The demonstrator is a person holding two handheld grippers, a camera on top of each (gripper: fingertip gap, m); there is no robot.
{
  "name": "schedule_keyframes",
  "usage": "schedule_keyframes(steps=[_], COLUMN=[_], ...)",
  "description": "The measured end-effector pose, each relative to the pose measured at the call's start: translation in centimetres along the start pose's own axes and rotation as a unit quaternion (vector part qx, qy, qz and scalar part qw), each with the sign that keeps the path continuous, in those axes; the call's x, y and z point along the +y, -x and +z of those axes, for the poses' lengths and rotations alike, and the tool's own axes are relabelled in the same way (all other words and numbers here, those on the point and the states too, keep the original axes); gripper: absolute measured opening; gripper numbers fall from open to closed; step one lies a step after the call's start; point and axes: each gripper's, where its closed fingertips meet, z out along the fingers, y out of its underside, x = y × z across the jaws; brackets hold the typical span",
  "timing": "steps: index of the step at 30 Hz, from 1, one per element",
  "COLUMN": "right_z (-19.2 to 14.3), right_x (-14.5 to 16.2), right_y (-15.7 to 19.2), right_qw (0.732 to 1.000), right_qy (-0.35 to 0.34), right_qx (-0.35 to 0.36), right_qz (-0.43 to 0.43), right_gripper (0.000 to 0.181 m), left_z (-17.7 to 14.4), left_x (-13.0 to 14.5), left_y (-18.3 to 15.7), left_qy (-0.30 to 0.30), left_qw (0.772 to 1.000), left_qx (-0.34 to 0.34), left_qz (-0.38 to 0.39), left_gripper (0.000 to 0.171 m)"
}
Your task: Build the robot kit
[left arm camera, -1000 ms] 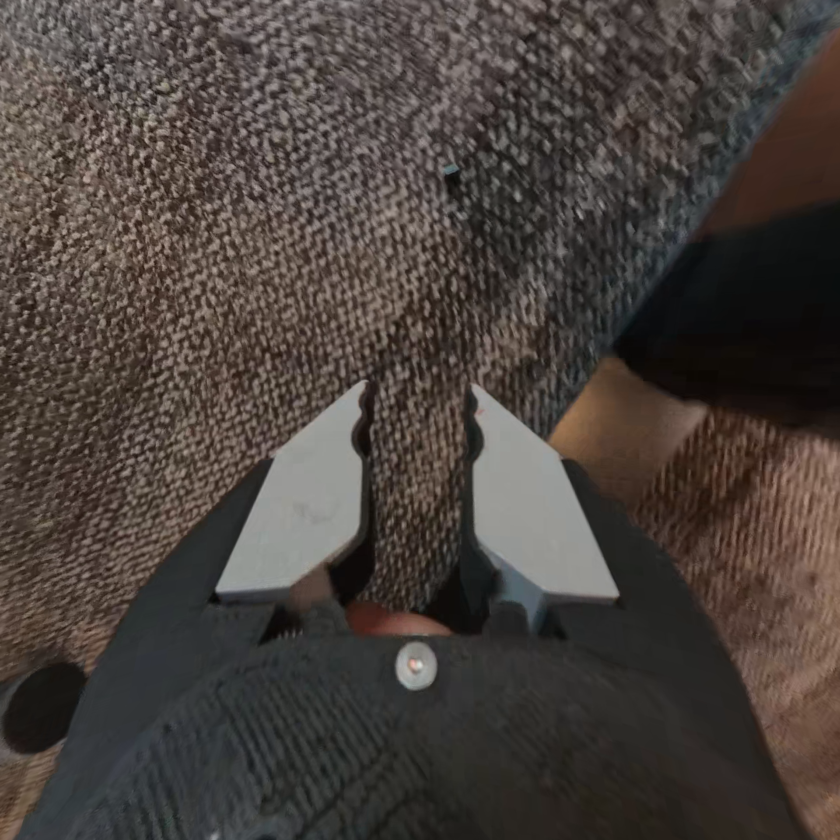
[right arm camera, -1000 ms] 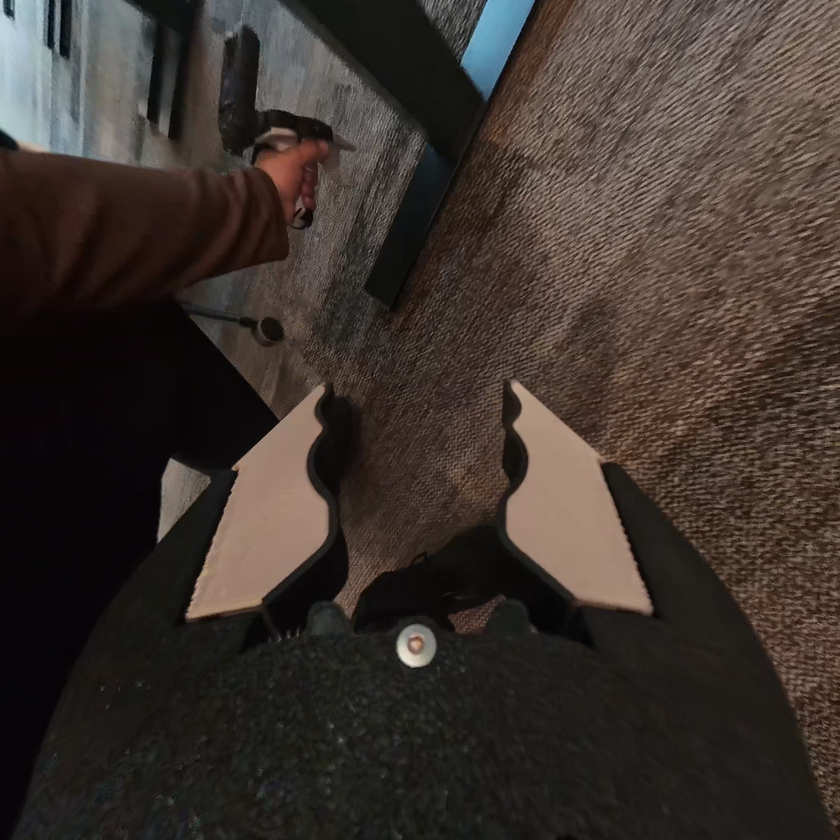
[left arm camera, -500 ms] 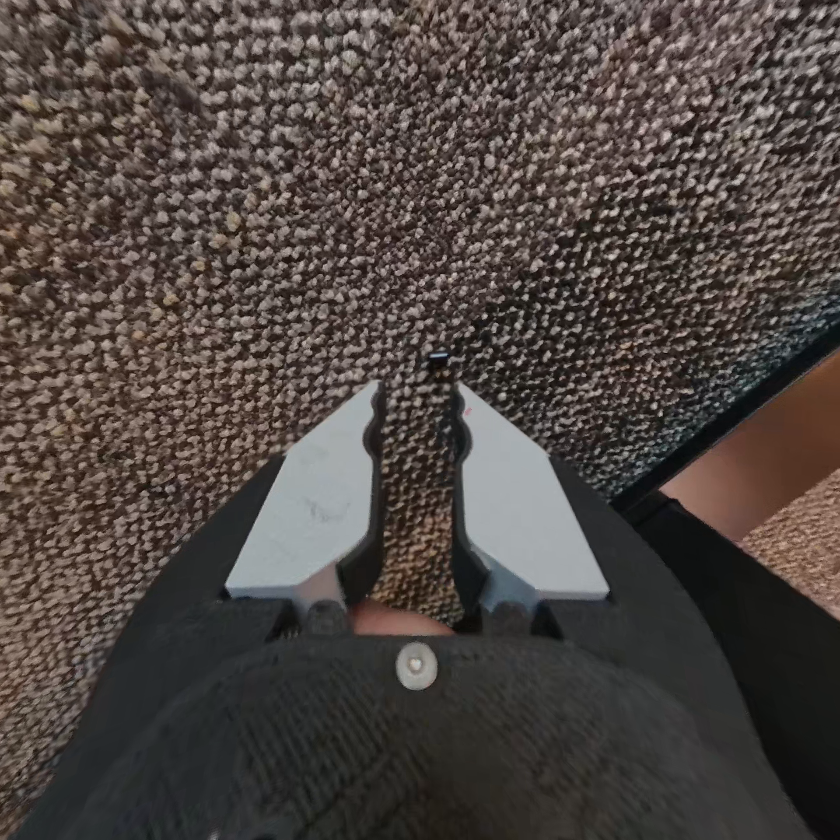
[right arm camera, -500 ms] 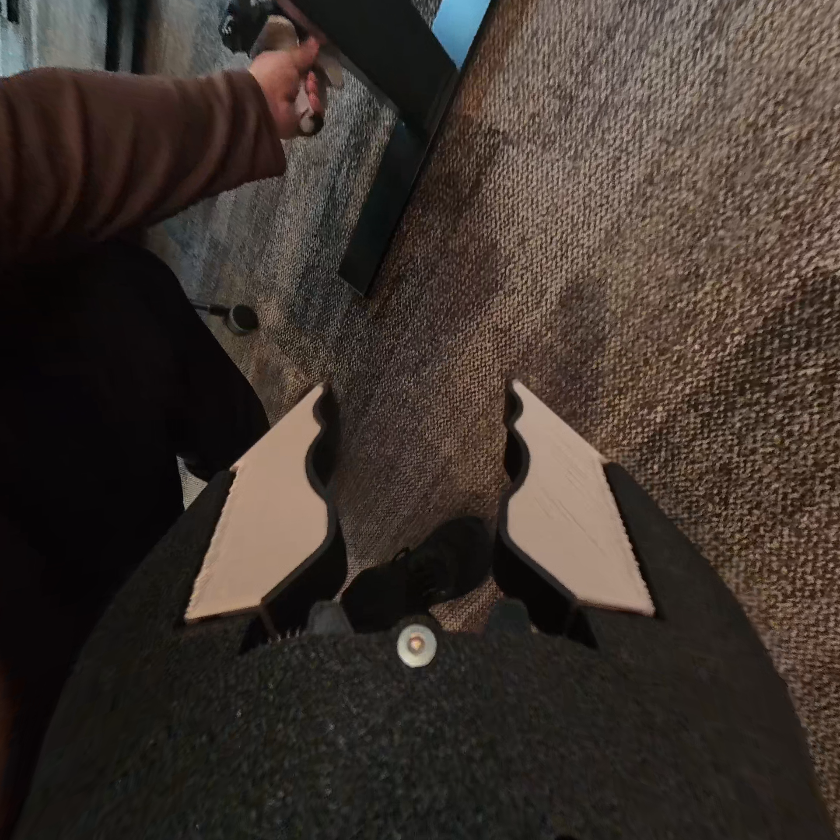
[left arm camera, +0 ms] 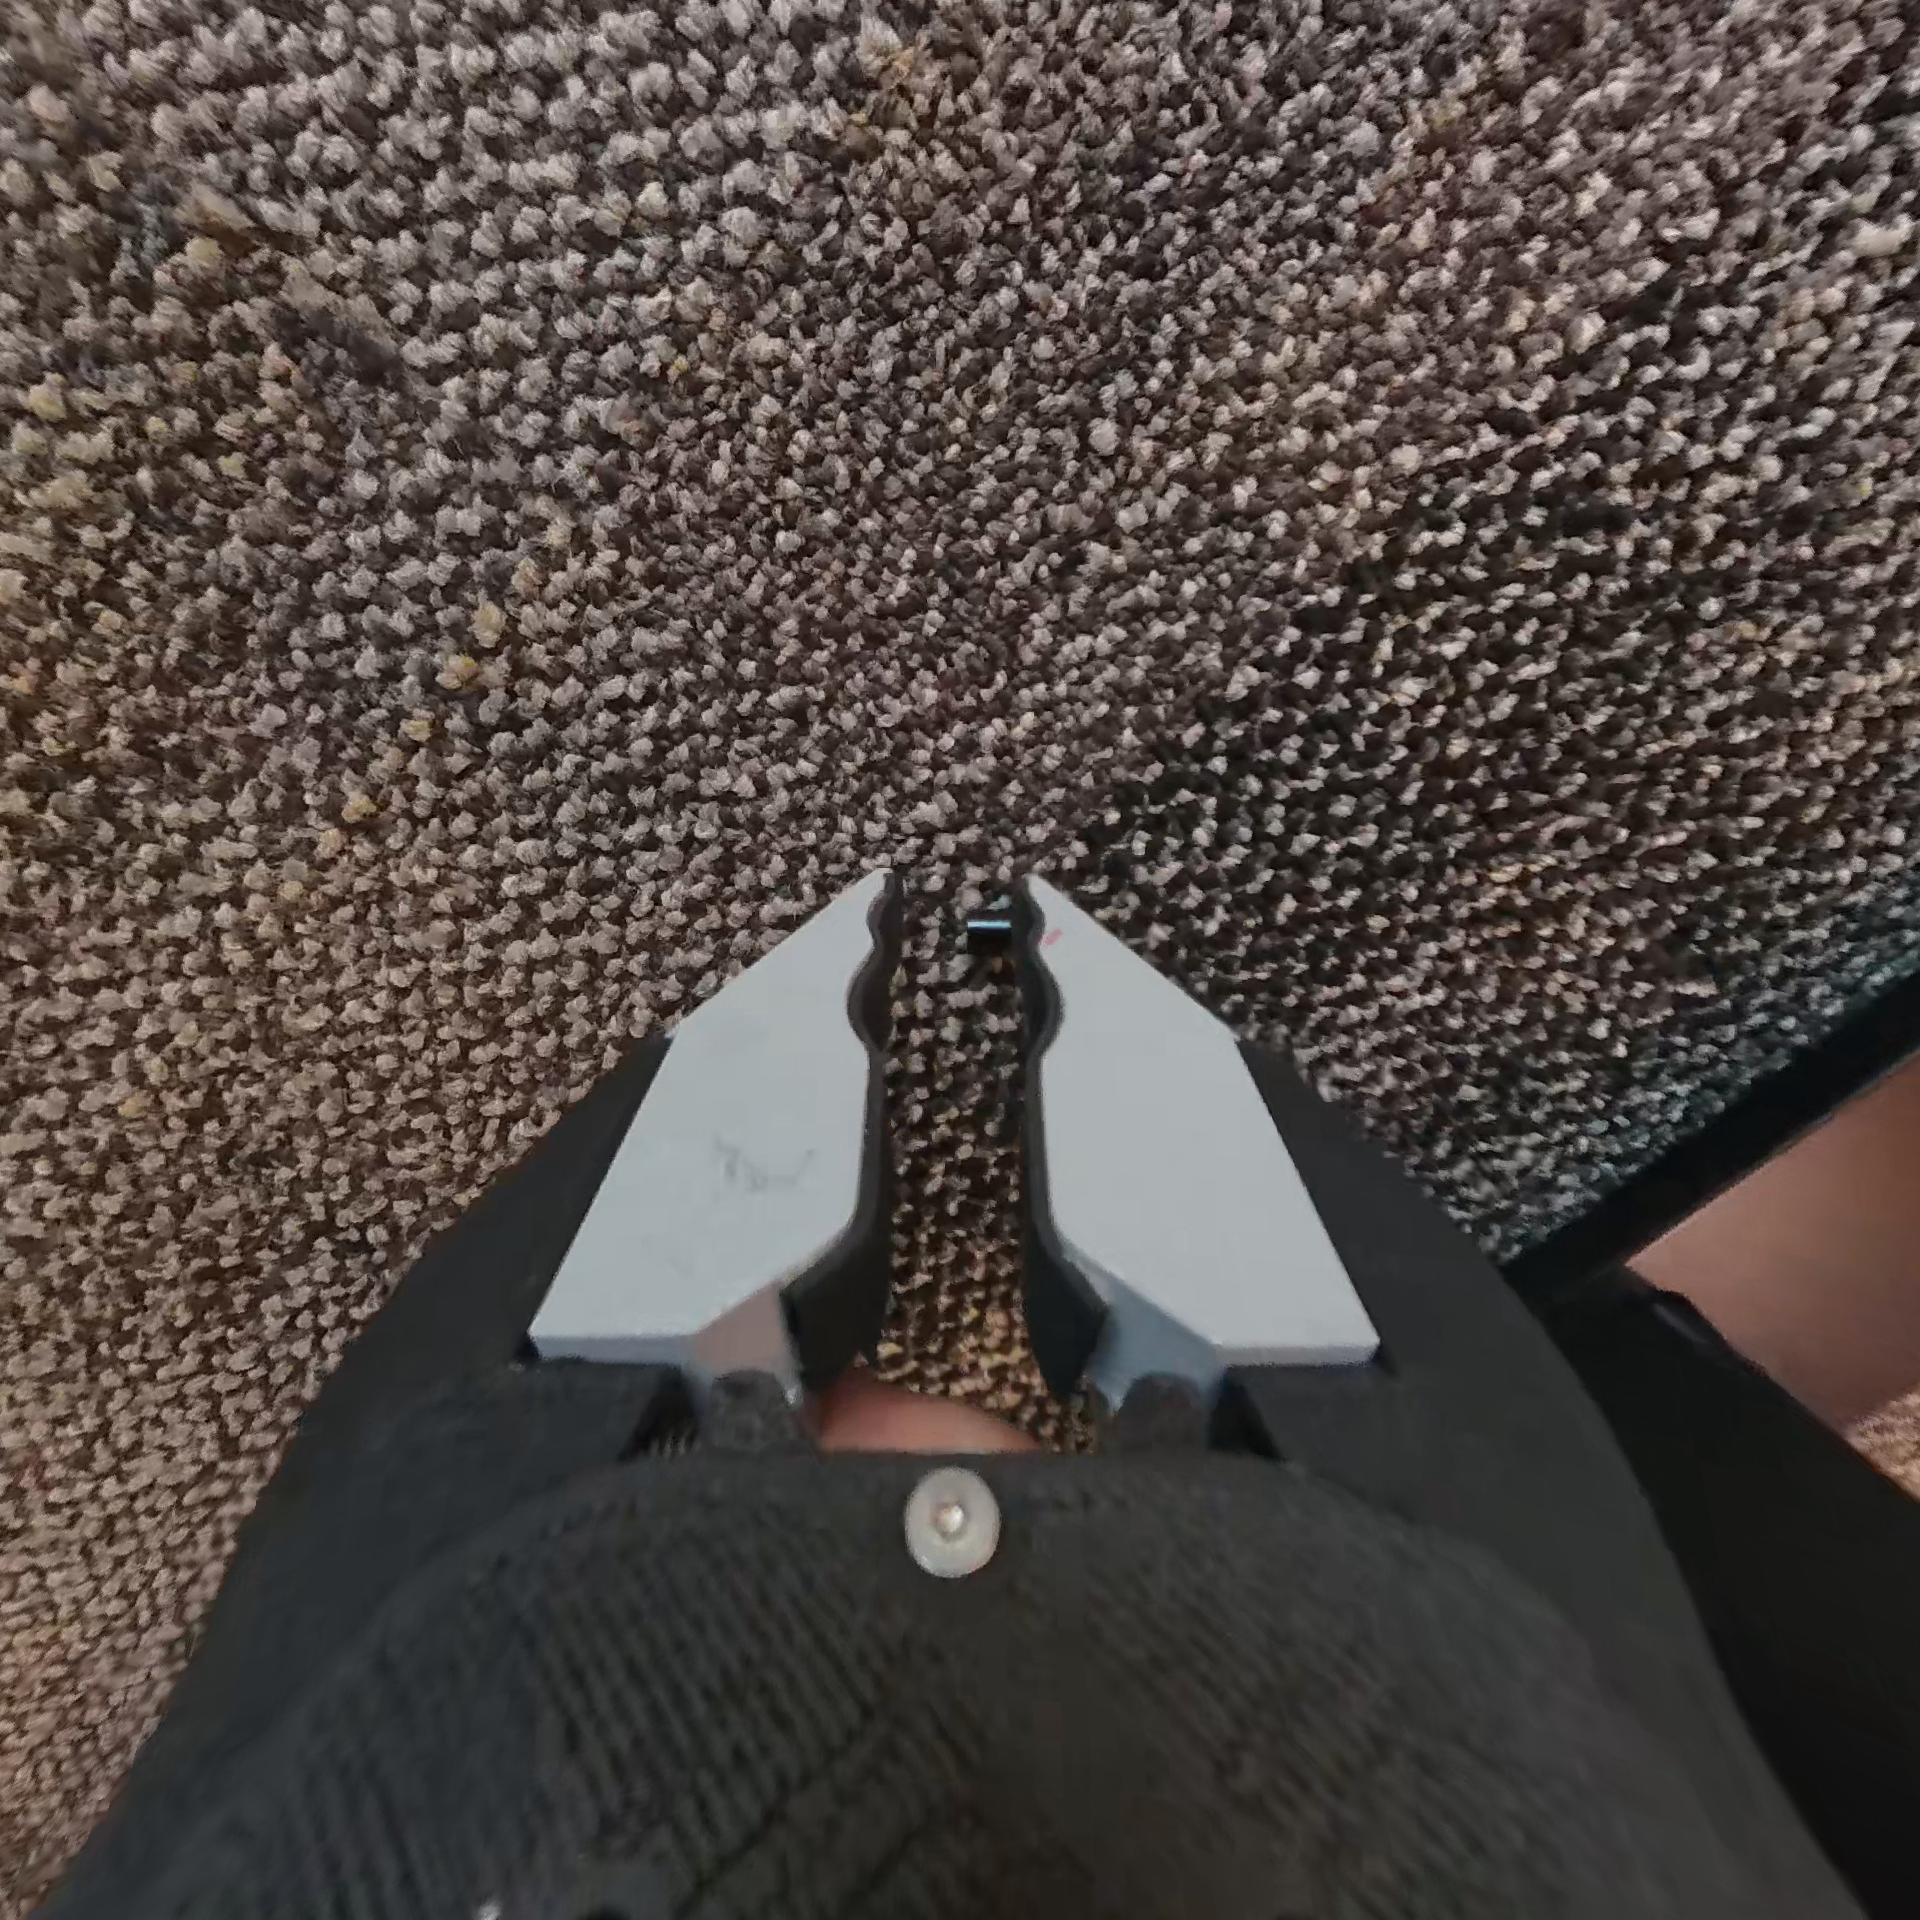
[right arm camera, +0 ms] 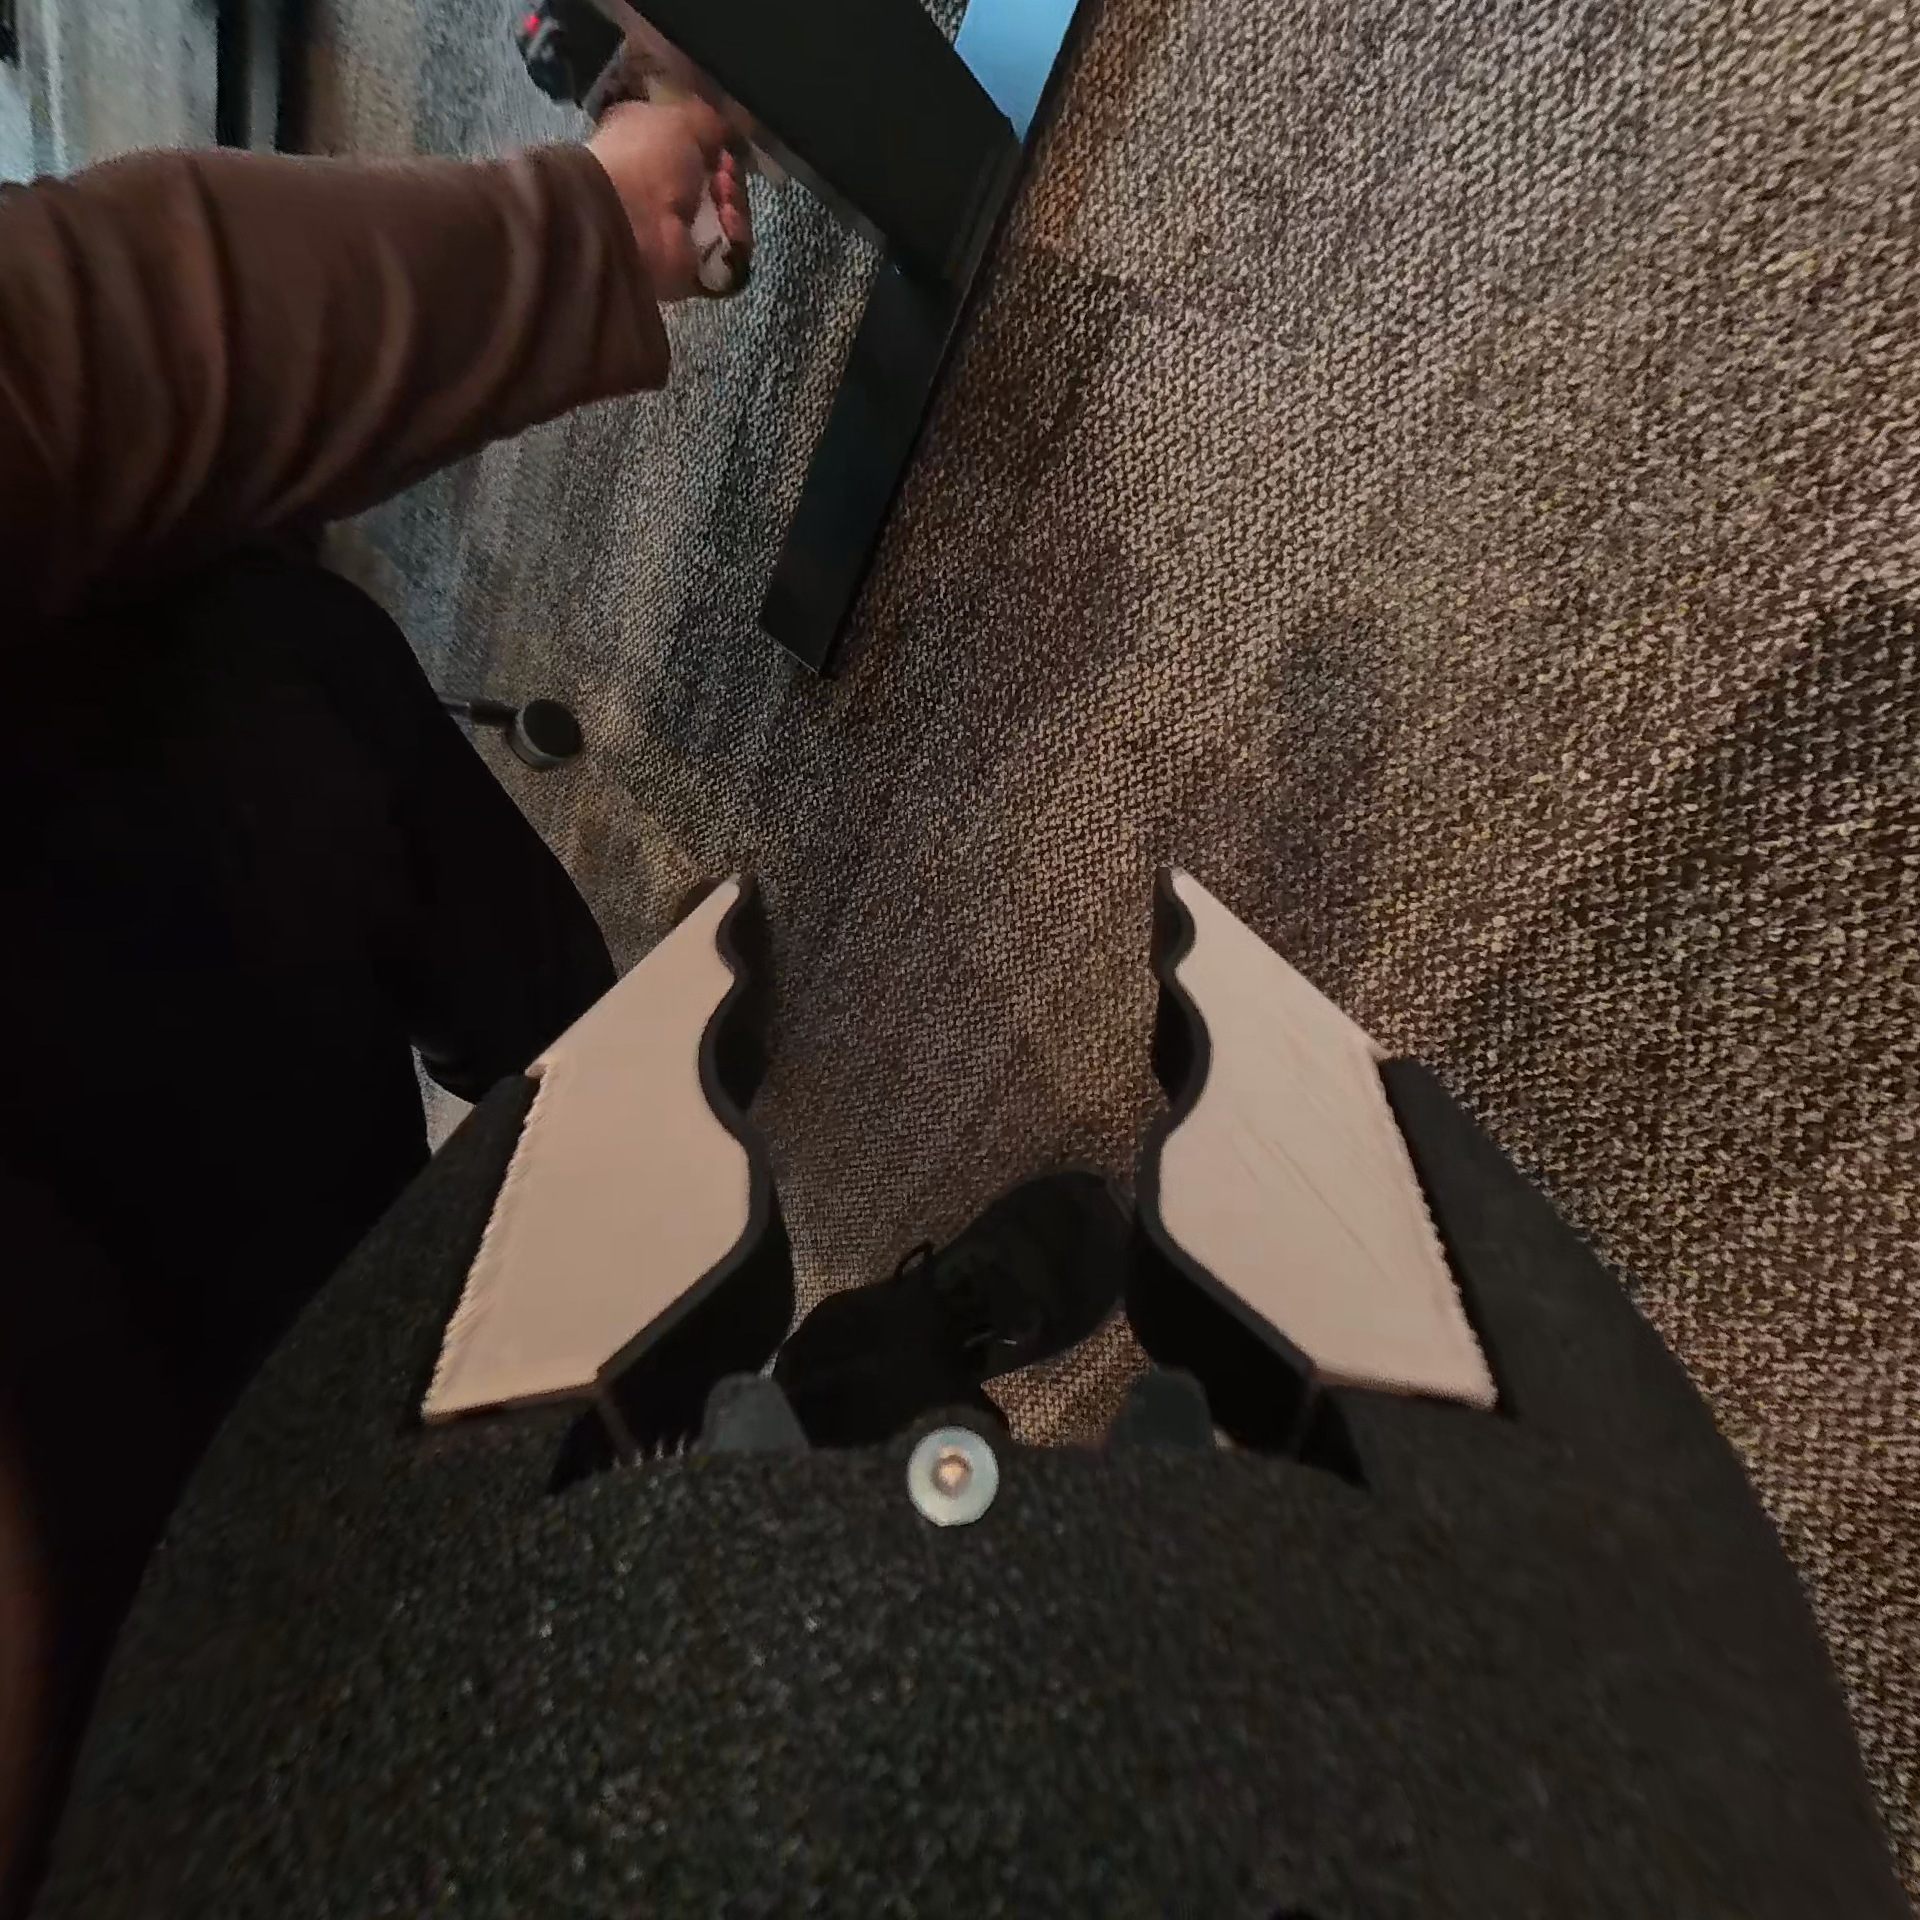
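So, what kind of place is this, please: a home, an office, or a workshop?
Probably an office or a similar indoor workroom, though this is only a guess. The floor is speckled brown-grey loop carpet, a black metal furniture leg stands on it, and a small dark caster-like wheel rests nearby.

Small black object (left arm camera: 987, 933) between left gripper (left arm camera: 956, 904) fingertips: too small to identify. Hand (right arm camera: 681, 197) motion-blurred; the item it grips is mostly hidden.
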Motion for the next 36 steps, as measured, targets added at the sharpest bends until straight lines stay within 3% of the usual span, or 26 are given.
schedule_keyframes(steps=[5,15,16,25,36], right_z=[-0.3,-0.5,-0.5,-0.4,0.2], right_x=[-1.2,-1.1,-1.2,-0.9,-1.6], right_y=[0.3,0.6,0.6,1.0,2.4], right_qw=[1.000,1.000,1.000,1.000,0.999], right_qy=[-0.016,-0.017,-0.018,-0.012,-0.010], right_qx=[0.001,-0.003,-0.003,-0.003,-0.017], right_qz=[-0.011,-0.016,-0.018,-0.027,-0.049], right_gripper=[0.074,0.073,0.074,0.074,0.074], left_z=[0.0,-0.2,-0.2,-0.7,-3.0], left_x=[0.1,0.6,0.8,0.5,-1.4], left_y=[0.0,-0.3,-0.6,0.4,2.1], left_qy=[-0.010,-0.019,-0.017,-0.018,-0.040], left_qw=[1.000,0.997,0.997,0.996,0.995], left_qx=[-0.011,-0.042,-0.037,-0.037,0.090], left_qz=[0.019,0.061,0.064,0.077,0.032], left_gripper=[0.017,0.012,0.004,0.005,0.005])
